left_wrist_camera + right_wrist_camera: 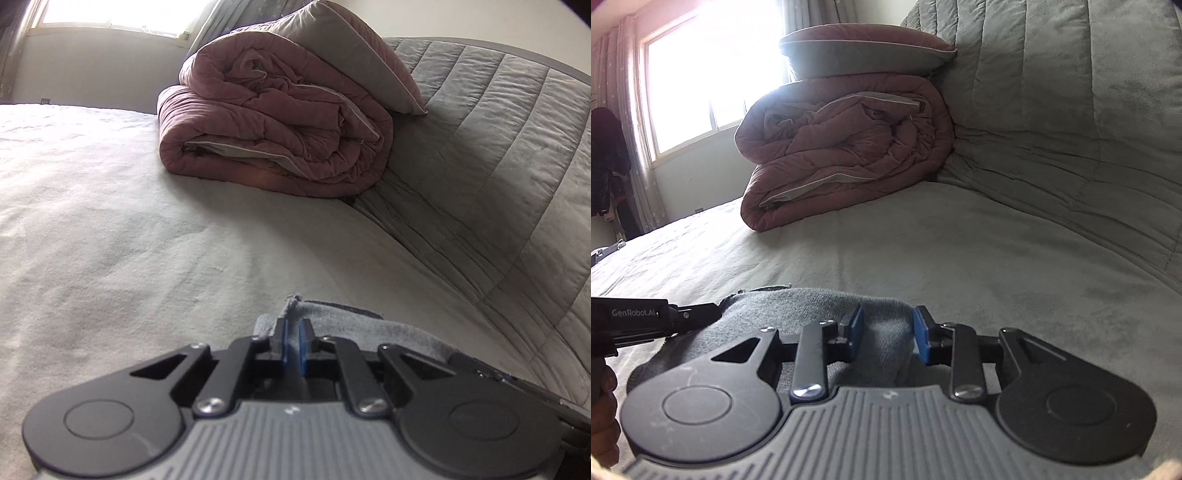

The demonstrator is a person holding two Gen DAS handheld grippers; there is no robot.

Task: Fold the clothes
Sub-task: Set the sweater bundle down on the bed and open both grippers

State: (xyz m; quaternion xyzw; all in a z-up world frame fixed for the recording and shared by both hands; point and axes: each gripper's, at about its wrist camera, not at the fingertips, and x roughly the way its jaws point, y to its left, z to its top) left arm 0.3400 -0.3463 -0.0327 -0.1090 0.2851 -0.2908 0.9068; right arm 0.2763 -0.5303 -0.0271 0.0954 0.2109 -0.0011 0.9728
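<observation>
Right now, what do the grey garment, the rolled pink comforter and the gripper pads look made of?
Grey garment: soft knit, fleece-like, matte, with a fuzzy nap and a frayed edge.
Pink comforter: padded quilted fabric, likely cotton or microfibre, matte and puffy, with a grey reverse.
Left gripper pads: blue, smooth, probably rubber or plastic.

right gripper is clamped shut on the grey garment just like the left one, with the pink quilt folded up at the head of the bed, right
Not quite. In the right wrist view the right gripper is open, its blue pads apart with the grey garment lying between them. The left gripper is shut on the garment, and the pink quilt is folded at the head of the bed.
</observation>
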